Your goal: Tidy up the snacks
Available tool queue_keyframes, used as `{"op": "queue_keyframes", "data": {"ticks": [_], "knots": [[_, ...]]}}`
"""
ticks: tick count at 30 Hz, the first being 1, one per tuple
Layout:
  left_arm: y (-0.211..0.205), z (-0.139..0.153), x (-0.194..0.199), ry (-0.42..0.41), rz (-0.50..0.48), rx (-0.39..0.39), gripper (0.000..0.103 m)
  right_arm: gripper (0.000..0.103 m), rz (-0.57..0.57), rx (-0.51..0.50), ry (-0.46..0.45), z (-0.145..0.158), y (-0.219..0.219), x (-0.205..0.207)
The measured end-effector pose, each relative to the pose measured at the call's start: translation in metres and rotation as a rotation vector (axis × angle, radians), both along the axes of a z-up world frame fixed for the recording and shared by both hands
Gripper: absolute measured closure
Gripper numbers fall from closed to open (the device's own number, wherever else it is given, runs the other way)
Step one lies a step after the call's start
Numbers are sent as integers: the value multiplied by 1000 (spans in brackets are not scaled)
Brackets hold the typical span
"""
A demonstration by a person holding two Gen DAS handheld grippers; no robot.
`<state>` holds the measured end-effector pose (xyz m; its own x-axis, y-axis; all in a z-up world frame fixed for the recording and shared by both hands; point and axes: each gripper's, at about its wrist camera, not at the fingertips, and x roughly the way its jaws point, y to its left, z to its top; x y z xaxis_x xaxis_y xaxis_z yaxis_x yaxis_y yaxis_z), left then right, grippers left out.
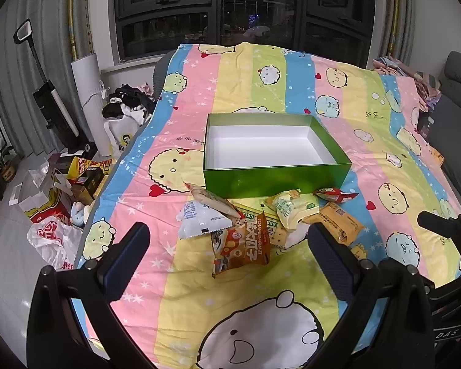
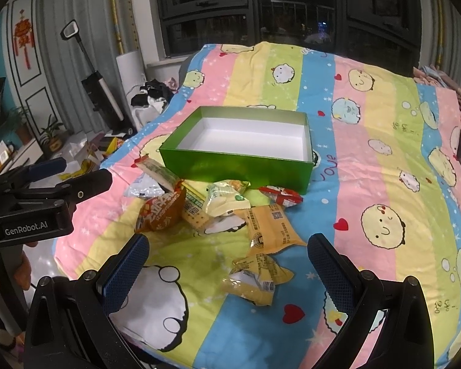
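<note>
A green box (image 1: 276, 181) with a bare white inside sits open on the striped cartoon quilt (image 1: 181, 292). Several snack packets lie in a loose heap before its front wall: a white packet (image 1: 199, 220), an orange-red packet (image 1: 246, 246), a yellow-green packet (image 1: 290, 206), a tan packet (image 1: 339, 223) and a small red packet (image 1: 335, 193). My left gripper (image 1: 230, 247) hovers open over the heap's near side, holding nothing. In the right wrist view the box (image 2: 230, 169) is farther off. My right gripper (image 2: 227, 261) is open around a crumpled yellow packet (image 2: 258, 279), not touching it.
The bed's left edge drops to a floor cluttered with plastic bags (image 1: 52, 240) and cartons (image 1: 86, 178). A stick vacuum (image 1: 52, 101) and a white roll (image 1: 90, 98) lean by the window. A grey sofa (image 1: 455, 123) with folded clothes borders the right.
</note>
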<state>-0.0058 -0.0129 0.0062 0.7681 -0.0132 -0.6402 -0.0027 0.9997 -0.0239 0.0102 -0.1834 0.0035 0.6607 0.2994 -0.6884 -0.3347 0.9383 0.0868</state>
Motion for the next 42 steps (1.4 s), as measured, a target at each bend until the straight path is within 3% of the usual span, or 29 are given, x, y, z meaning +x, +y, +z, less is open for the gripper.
{"op": "queue_keyframes", "data": {"ticks": [4,11,16,18,19,21,24,28,32,34,37,39,40,42], "knots": [[-3,0,4,18,-6,34,0,0,-1,2,2,-1,-2,0],[-3,-5,7,38,-20,1,0,0,-1,17,13,-7,-8,1],[-2,-28,17,119,-105,-132,0,0,1,59,59,-21,-21,5],[-3,-45,22,189,-145,-226,0,0,-7,85,93,-28,-28,7],[-7,-53,23,168,-162,-242,1,0,-20,96,116,-35,-34,7],[-14,-57,19,226,-201,-373,1,0,-40,103,148,-46,-44,5],[-27,-61,16,275,-274,-480,1,2,-51,143,190,-59,-58,3],[-42,-75,22,327,-313,-457,3,19,-53,217,231,-74,-74,5],[-56,-86,25,359,-361,-437,10,20,-32,256,254,-86,-75,10],[-64,-93,29,380,-393,-428,15,26,-11,276,261,-91,-73,12],[-76,-102,37,401,-417,-423,16,26,5,295,274,-98,-70,18],[-81,-107,42,419,-425,-434,20,26,13,310,287,-103,-68,23],[-83,-110,46,429,-428,-446,27,26,18,319,295,-105,-67,26],[-85,-114,52,453,-430,-453,28,29,30,333,300,-109,-64,31]]}}
